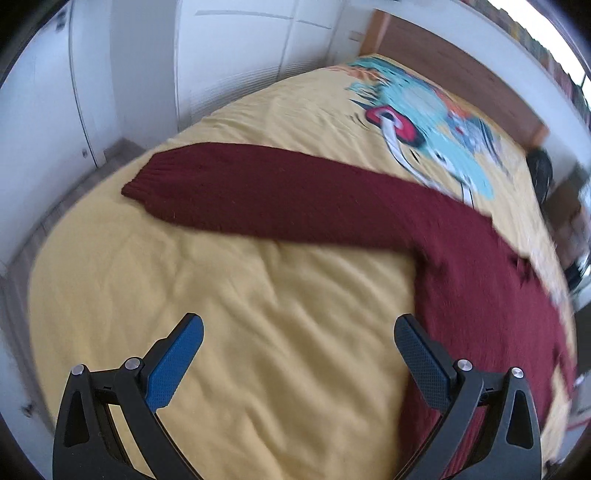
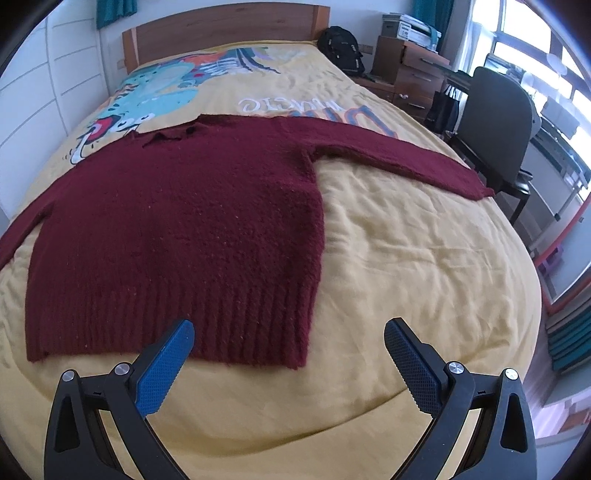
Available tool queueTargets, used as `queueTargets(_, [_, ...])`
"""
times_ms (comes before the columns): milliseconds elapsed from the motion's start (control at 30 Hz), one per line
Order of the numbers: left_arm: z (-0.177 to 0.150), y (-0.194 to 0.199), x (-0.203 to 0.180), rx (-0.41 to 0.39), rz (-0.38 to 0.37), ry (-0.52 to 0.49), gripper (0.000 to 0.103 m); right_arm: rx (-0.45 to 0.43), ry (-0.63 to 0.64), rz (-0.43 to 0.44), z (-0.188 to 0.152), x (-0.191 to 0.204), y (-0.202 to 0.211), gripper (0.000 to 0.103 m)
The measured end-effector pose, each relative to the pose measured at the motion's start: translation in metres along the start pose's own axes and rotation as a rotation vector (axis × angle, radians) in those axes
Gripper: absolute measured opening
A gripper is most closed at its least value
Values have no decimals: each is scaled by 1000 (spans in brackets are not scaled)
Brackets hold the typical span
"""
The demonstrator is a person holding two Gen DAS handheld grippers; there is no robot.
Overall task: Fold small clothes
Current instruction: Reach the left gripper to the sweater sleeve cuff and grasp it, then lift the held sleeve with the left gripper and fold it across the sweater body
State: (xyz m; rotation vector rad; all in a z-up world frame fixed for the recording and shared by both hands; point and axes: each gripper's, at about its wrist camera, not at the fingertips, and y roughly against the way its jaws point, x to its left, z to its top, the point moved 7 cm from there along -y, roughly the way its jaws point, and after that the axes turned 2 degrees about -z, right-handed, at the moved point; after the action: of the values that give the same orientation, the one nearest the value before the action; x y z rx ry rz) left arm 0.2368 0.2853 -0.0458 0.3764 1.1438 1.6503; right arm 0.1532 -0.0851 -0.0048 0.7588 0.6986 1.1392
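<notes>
A sweater (image 2: pixel 177 221) lies flat on the bed cover (image 2: pixel 406 258), hem toward 6 o'clock, neck toward 12. One sleeve (image 2: pixel 399 158) runs out toward 2 o'clock, the other sleeve (image 1: pixel 258 192) toward 9. The headboard (image 2: pixel 221 26) stands behind at 12 o'clock; a backpack (image 2: pixel 341 48) sits at 1, with drawers (image 2: pixel 413 70) and a chair (image 2: pixel 495 125) toward 2, beside the bed.
</notes>
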Motion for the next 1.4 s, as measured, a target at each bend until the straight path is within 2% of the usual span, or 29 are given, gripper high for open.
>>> queueTargets(67, [19,-9,22,16,-31,68,102,1,13,-4,3,5,-2,103])
queueTargets(200, [50,-24,70,13,-12,191,102,15,26,-8,5,12,-8,103])
queueTargets(233, [56,-28,81,13,-29,234,102,20,30,-8,5,14,-9,103])
queueTargets(367, [73,-48,133,23,-75,421,101,28,50,-16,7,18,-14,103])
queueTargets(433, [77,-56,151,28,-82,481,101,31,53,-22,7,17,-16,103])
queueTargets(567, [81,-69,176,30,-135,575,90,44,47,-38,7,12,-22,103])
queueTargets(700, [90,-74,188,7,-177,611,75,58,45,-45,6,10,-28,103])
queueTargets(867, [102,-76,196,-18,-233,665,73,75,54,-39,3,13,-35,103])
queueTargets(933, [103,-76,199,-31,-262,693,66,80,55,-35,2,14,-37,103])
queueTargets(1033, [103,-77,208,-40,-290,738,53,82,57,-34,2,13,-38,103])
queueTargets(1200, [102,-81,207,-7,-262,732,15,91,46,-31,0,10,-43,103])
queueTargets(1333, [106,-75,196,-12,-232,691,13,94,37,-21,-3,8,-45,103])
queueTargets(1400, [110,-70,189,-19,-239,680,12,93,33,-16,-4,6,-45,103])
